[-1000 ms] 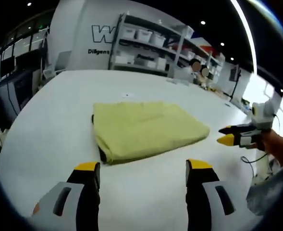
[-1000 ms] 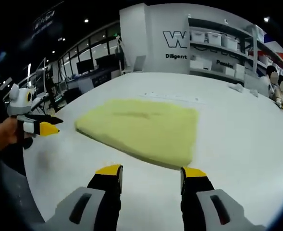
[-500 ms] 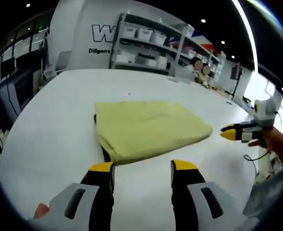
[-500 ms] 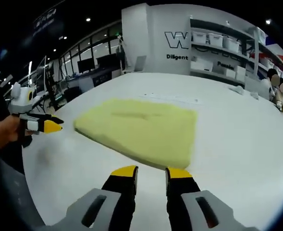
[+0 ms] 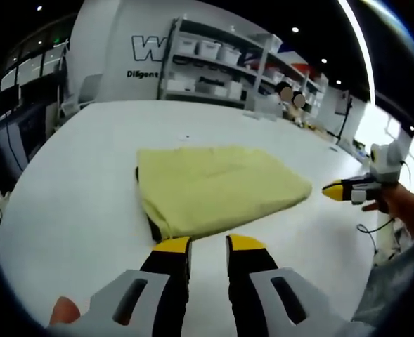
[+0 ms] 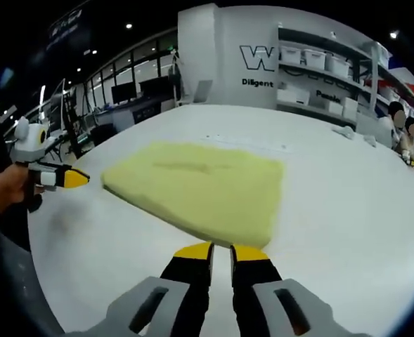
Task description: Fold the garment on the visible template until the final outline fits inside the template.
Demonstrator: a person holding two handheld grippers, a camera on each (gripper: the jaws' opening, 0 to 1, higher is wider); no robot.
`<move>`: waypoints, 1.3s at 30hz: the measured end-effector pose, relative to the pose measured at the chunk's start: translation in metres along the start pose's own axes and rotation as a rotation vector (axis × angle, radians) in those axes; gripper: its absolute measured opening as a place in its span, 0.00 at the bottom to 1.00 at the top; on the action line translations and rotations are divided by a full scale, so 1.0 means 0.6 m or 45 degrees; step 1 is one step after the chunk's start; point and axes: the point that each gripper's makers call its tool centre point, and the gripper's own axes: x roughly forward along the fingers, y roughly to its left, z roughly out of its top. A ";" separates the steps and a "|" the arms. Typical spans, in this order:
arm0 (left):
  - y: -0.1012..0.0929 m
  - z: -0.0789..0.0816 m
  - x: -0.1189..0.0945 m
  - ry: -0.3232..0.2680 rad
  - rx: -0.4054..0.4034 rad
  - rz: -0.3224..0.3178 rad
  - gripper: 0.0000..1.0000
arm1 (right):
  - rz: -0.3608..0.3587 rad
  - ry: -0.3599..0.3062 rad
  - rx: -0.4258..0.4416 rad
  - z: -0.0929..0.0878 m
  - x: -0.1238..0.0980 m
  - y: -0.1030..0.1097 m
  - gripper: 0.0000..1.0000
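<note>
the folded yellow garment (image 5: 217, 188) lies flat on the white table (image 5: 73, 196), near its middle. the left gripper (image 5: 208, 244) hovers just off the garment's near edge, jaws nearly together, holding nothing. the right gripper (image 6: 221, 251) hovers at the opposite edge, jaws likewise narrow and empty.

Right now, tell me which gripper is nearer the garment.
Hard to separate. The left gripper and the right gripper each hover just off a near edge of the garment, touching nothing, jaws nearly closed.
</note>
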 end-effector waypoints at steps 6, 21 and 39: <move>0.004 0.000 0.006 0.002 0.004 -0.002 0.00 | -0.003 0.006 -0.014 -0.001 0.003 -0.003 0.00; 0.040 -0.007 0.018 0.026 0.006 0.066 0.01 | -0.004 0.025 -0.009 -0.005 0.018 -0.008 0.00; 0.071 -0.008 0.038 0.041 0.000 0.128 0.09 | -0.016 0.042 0.008 -0.013 0.029 -0.020 0.01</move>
